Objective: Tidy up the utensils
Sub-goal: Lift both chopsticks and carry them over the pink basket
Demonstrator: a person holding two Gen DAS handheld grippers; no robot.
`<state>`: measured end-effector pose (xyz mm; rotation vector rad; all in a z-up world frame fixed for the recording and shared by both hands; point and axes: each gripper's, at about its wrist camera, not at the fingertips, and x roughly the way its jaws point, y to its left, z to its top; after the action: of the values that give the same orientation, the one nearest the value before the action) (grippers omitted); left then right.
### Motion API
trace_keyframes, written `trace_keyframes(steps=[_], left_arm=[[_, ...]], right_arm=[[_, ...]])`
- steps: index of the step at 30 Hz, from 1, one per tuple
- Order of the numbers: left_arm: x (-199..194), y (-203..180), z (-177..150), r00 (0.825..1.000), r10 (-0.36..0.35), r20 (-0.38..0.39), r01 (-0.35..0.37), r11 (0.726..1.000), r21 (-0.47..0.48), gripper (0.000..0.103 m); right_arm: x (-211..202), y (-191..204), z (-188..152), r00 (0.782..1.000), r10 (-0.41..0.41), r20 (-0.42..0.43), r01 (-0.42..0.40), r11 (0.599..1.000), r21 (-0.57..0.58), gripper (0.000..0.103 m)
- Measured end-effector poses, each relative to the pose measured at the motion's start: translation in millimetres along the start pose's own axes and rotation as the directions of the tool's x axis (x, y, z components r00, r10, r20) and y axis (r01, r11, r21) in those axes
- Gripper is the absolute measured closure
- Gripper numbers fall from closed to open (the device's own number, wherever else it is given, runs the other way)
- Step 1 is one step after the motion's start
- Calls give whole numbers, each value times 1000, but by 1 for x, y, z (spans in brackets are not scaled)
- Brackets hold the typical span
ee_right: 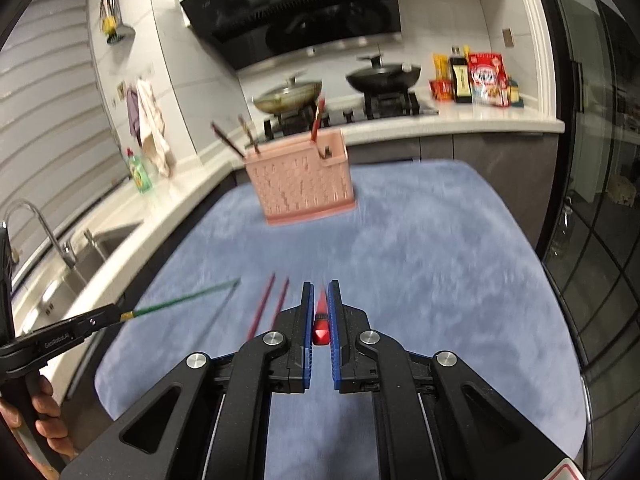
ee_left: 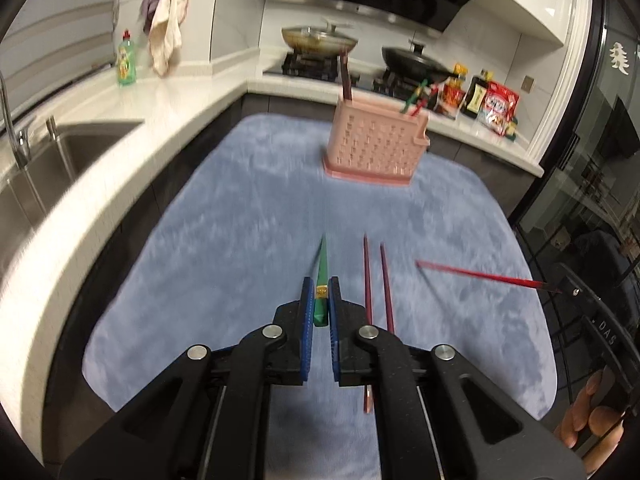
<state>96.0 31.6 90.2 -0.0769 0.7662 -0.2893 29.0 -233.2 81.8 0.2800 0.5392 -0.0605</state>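
Left gripper [ee_left: 320, 292] clamped narrow on a green chopstick [ee_left: 322, 268], blue pads pinching it near the thick end with the gold band, tip pointing forward over the blue mat [ee_left: 248, 208]. Right gripper [ee_right: 320, 304] likewise closed on a red chopstick [ee_right: 321, 322], butt end showing between the pads. Both sticks are held off the mat; frames are motion-blurred. Two maroon chopsticks [ee_left: 376, 280] lie on the mat roughly parallel, just right of the left gripper, between the two grippers. Pink perforated utensil holder [ee_left: 374, 146] stands upright at the far side of the mat, well apart from both grippers. Contents: a dark reddish-brown stick upright at one end, green and red sticks leaning out of the small side compartment at the other end; exact count can't be read through the blur. Behind it: stove with two lidded pans [ee_right: 288, 94], sauce bottles and packets [ee_right: 472, 76] on the counter, sink [ee_left: 60, 160] on the left.
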Motion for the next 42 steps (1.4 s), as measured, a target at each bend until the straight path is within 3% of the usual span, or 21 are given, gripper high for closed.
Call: trace_keyframes(steps=[9, 21, 27, 35, 42], left_arm=[[0, -4, 55, 998, 2, 70, -3, 1000, 9, 96], [14, -20, 126, 992, -6, 127, -2, 998, 59, 96], [15, -35, 172, 985, -44, 168, 32, 997, 69, 96], [21, -63, 244, 958, -73, 278, 54, 996, 76, 96], [44, -78, 295, 943, -68, 327, 46, 996, 73, 96]], right_arm=[[7, 5, 51, 996, 25, 81, -24, 1000, -7, 96], [32, 8, 102, 993, 71, 98, -70, 997, -9, 96], [45, 10, 154, 982, 112, 150, -115, 993, 8, 96], [72, 18, 230, 965, 131, 227, -136, 991, 9, 96], [101, 31, 292, 948, 128, 291, -132, 991, -4, 96]])
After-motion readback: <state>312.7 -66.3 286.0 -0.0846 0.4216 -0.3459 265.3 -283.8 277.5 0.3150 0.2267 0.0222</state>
